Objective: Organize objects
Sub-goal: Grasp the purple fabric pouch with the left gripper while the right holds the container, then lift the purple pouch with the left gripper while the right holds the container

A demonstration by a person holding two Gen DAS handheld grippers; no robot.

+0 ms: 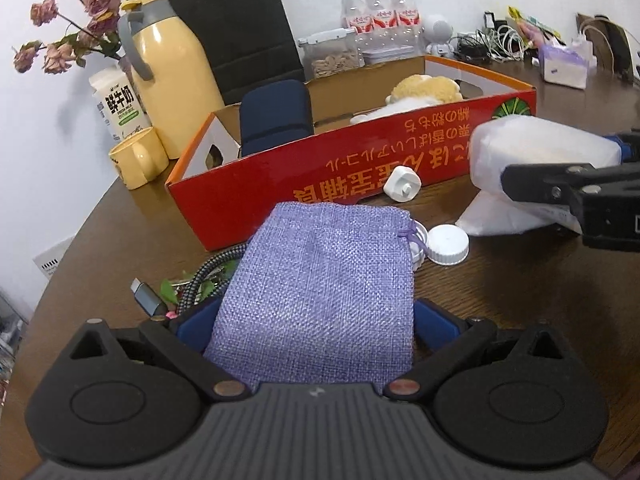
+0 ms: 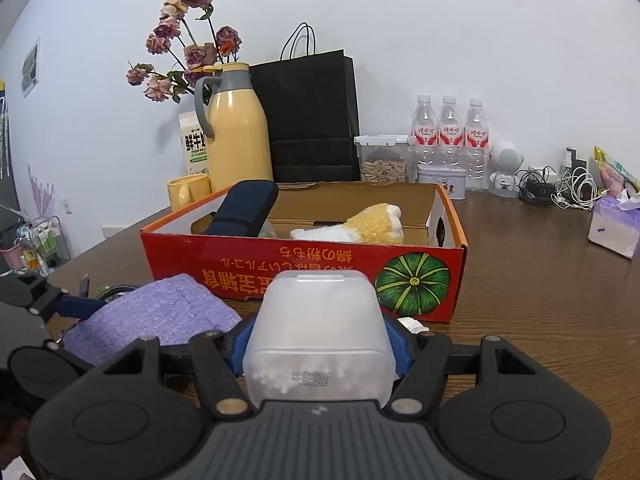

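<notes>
Both loaded — left tool [image 1: 316, 332] pinching the purple pouch [image 1: 316, 292], right tool [image 2: 320, 344] clamped on the white bottle [image 2: 318, 332] — lift clear over the red box [image 2: 304, 268] wall, then release.

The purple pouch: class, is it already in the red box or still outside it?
Outside. The purple pouch is clamped in the left gripper, in front of the red box, above the table.

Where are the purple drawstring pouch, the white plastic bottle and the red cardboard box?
purple drawstring pouch [image 1: 316, 296]: left wrist view, middle of its woven face.
white plastic bottle [image 2: 318, 332]: right wrist view, centre of its translucent body.
red cardboard box [image 2: 248, 268]: right wrist view, printed front wall.
</notes>
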